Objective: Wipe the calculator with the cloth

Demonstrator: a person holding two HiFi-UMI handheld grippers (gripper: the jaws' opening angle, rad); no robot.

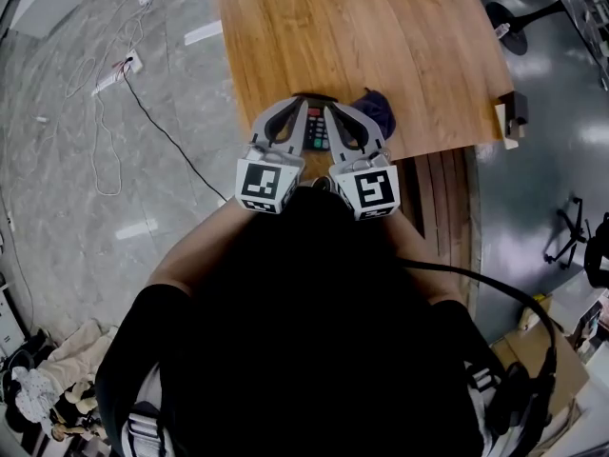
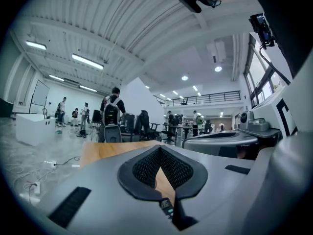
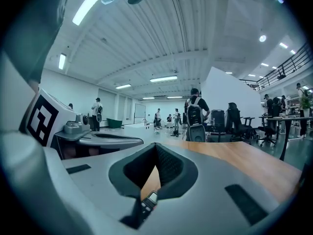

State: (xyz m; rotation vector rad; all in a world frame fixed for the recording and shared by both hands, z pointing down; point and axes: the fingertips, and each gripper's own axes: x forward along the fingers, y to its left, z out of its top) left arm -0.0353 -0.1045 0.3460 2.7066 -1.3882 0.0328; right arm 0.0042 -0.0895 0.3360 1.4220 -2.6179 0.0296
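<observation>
In the head view the calculator [image 1: 317, 129] lies near the front edge of the wooden table [image 1: 362, 36], partly hidden between my two grippers. A dark blue cloth [image 1: 378, 110] lies bunched just right of it. My left gripper [image 1: 302, 106] and right gripper [image 1: 332, 110] are held side by side above the calculator, close to my chest, both shut and empty. In the left gripper view the left gripper [image 2: 160, 149] points level, and a strip of the calculator [image 2: 167, 207] shows below its pads. The right gripper [image 3: 156, 147] likewise shows the calculator [image 3: 148, 202] beneath it.
A small dark box [image 1: 515, 110] stands at the table's right edge. Cables and a power strip [image 1: 128, 65] lie on the floor to the left. A chair base [image 1: 519, 22] stands at the far right. People and office chairs [image 2: 112, 121] are far beyond the table.
</observation>
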